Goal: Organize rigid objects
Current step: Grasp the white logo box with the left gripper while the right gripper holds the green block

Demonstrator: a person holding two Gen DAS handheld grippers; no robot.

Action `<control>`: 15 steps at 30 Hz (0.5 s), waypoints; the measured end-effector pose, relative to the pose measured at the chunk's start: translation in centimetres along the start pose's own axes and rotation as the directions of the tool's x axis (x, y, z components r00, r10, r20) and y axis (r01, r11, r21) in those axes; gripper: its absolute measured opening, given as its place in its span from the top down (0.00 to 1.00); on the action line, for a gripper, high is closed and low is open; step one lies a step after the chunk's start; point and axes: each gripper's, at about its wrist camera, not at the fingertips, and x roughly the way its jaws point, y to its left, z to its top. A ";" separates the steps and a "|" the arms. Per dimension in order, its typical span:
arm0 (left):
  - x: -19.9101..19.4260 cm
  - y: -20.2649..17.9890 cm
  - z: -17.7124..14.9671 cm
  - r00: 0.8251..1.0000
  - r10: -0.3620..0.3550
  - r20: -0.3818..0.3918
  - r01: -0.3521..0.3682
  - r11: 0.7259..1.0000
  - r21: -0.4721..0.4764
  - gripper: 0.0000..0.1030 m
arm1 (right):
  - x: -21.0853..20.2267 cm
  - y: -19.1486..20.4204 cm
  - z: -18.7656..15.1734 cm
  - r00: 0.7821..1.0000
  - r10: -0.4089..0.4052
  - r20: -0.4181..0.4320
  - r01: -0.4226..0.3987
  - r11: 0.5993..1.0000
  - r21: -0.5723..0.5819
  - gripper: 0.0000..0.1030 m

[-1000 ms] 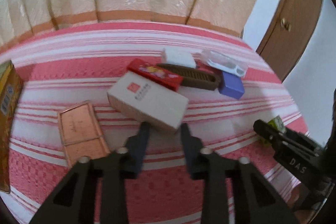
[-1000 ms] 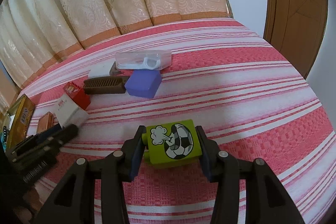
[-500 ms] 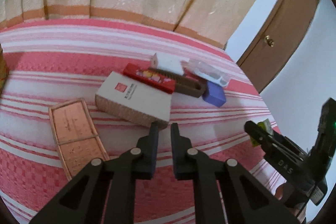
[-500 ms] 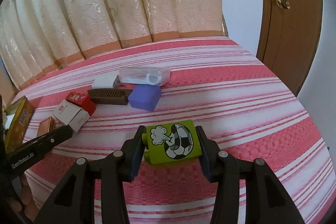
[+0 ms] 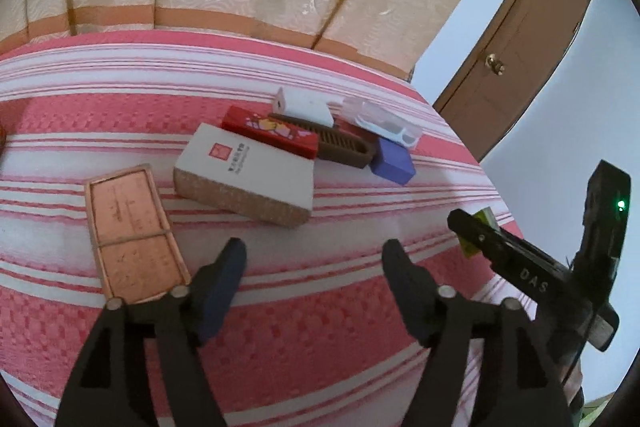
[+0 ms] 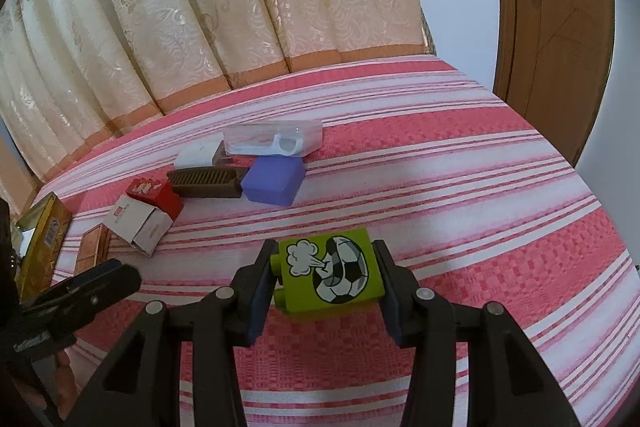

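The right gripper (image 6: 325, 273) had its fingers clamped on a lime-green toy block (image 6: 330, 275) printed with a football, one finger against each side face so the picture faced up and the block hung clear of the red-and-white striped bed cover (image 6: 480, 187). That side grip probably left the underside free for setting the block flat among the others.

From the right wrist view, the rest of the things lay in a loose cluster toward ten and eleven o'clock: a blue box (image 6: 274, 179), a brown comb (image 6: 206, 181) touching it, a clear plastic case (image 6: 274, 139) behind, a small white box (image 6: 199, 155), a red box (image 6: 155, 195) and a white carton (image 6: 138, 225) leaning against it. They seemed gathered there on purpose, as the collecting spot.

The left gripper (image 5: 314, 255) hung with its fingers wide apart and nothing between them, pointed at the near end of the white carton (image 5: 246, 173) at twelve o'clock. A copper-coloured flat tin (image 5: 134, 233) lay at ten o'clock, just beside the left finger, apart from the carton. A yellow box (image 6: 42, 247) sat at the far left edge in the right view. The open stance suggested readiness to take the carton or the tin next.
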 end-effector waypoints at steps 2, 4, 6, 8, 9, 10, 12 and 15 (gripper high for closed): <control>-0.2 0.4 0.2 1.000 0.025 0.011 -0.025 0.999 -0.034 0.30 | 0.0 0.0 0.1 1.000 0.005 -0.003 -0.005 1.000 0.001 0.53; -0.8 0.6 0.7 0.997 0.060 0.038 -0.059 0.998 -0.037 0.30 | 0.0 -0.2 0.1 1.000 0.010 -0.002 -0.010 1.000 0.005 0.53; -1.5 0.9 1.8 0.991 0.110 0.073 -0.110 0.994 -0.008 0.29 | -0.1 -0.3 0.1 1.000 0.018 0.003 -0.018 1.000 0.011 0.53; -1.6 1.2 2.8 0.987 0.136 0.086 -0.138 0.990 0.016 0.13 | 0.0 -0.5 0.1 1.000 0.027 -0.001 -0.027 1.000 0.015 0.53; -1.5 1.2 3.3 0.984 0.153 0.088 -0.156 0.987 0.035 0.10 | 0.1 -0.4 0.0 0.999 0.031 -0.007 -0.031 0.999 0.017 0.53; -1.3 1.1 3.7 0.982 0.167 0.093 -0.172 0.984 0.052 0.10 | 0.2 -0.4 0.0 0.999 0.033 -0.010 -0.033 0.999 0.018 0.53; -0.5 0.2 4.4 0.975 0.199 0.101 -0.210 0.971 0.113 0.10 | 0.3 -0.5 0.0 0.999 0.037 -0.018 -0.037 0.999 0.023 0.53; 1.9 -1.2 4.9 0.972 0.232 0.046 -0.236 0.947 0.216 0.09 | 0.4 -0.7 0.0 0.999 0.042 -0.020 -0.041 0.999 0.032 0.53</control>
